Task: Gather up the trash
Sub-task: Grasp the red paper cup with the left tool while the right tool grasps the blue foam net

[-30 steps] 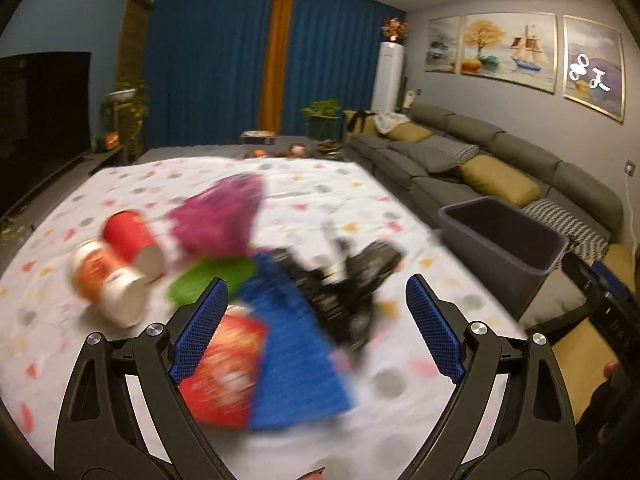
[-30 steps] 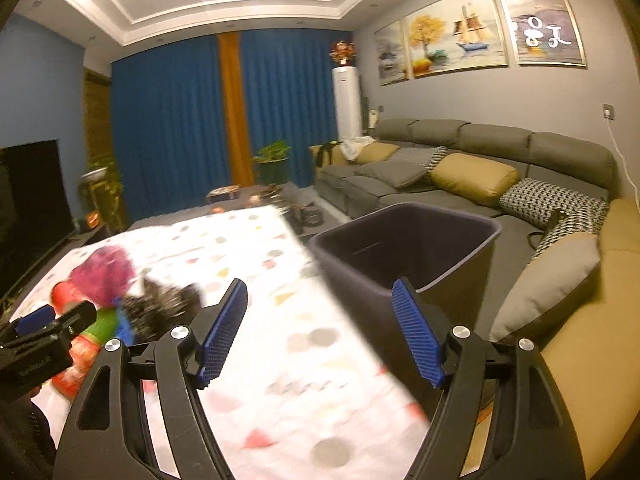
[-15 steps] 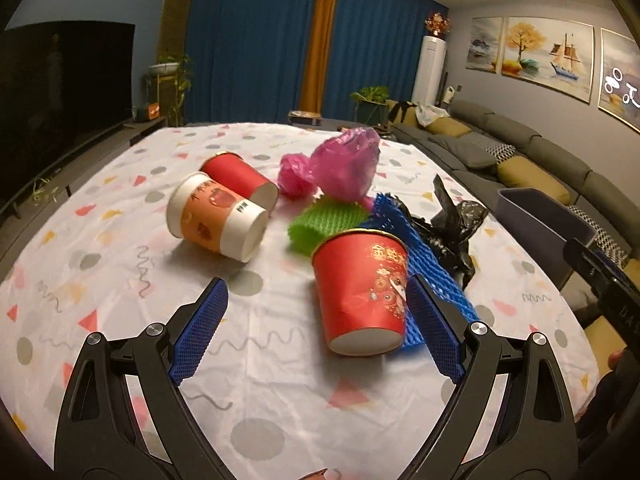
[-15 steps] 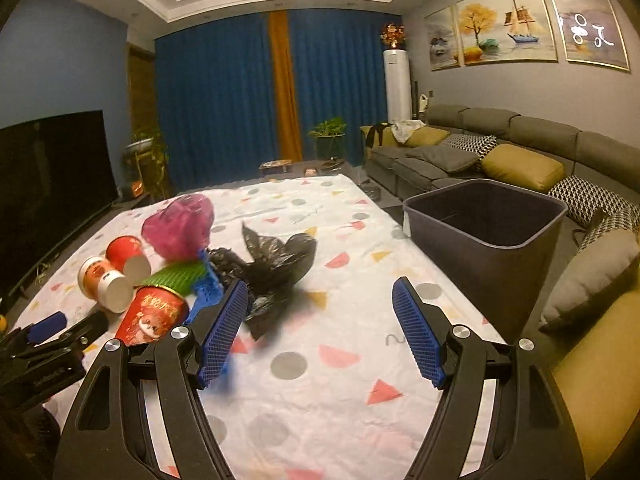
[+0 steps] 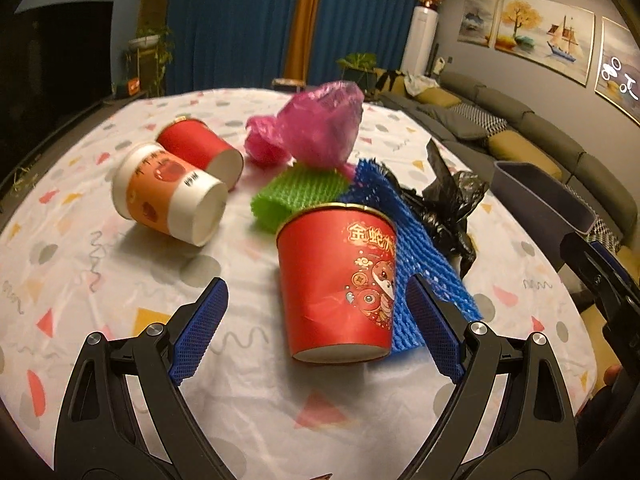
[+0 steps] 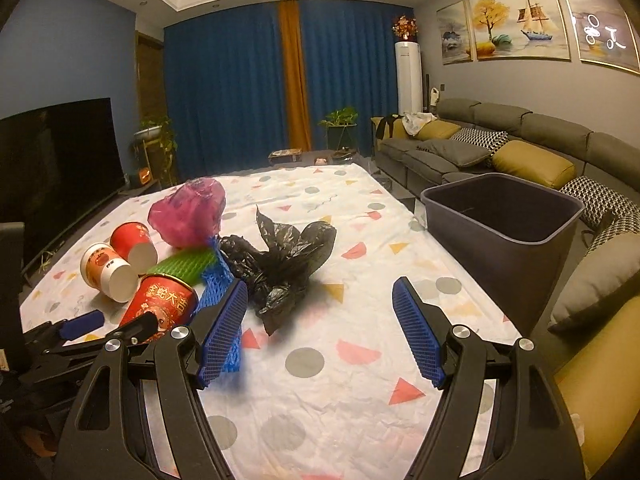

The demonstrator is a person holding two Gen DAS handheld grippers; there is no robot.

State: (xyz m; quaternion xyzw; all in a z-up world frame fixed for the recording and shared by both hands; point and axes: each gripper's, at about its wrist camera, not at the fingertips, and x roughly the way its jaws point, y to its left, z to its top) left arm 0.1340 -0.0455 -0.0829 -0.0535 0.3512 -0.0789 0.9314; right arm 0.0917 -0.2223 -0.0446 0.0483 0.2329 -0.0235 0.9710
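Gaping wide, left tongs (image 5: 316, 328) flank red cup (image 5: 336, 284); right tongs (image 6: 320, 332) empty.

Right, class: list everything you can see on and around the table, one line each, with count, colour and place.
Paper cups: three; two red, one orange and white; all lying tipped on the tablecloth, left side.
Plastic bags: two; pink behind the cups, black mid-table.
Foam nets: two; green and blue, between the cups and the black bag.
Tablecloth: one, white with coloured shapes.
Bin: one, dark grey, at the table's right edge.
Sofa: one, grey, with yellow and patterned cushions, right wall.
Paintings: three, above the sofa.
Television: one, black, left.
Curtains: blue with an orange strip, far wall.
Left hand-held gripper: open, near the closest red cup.
Right hand-held gripper: open, over the tablecloth.
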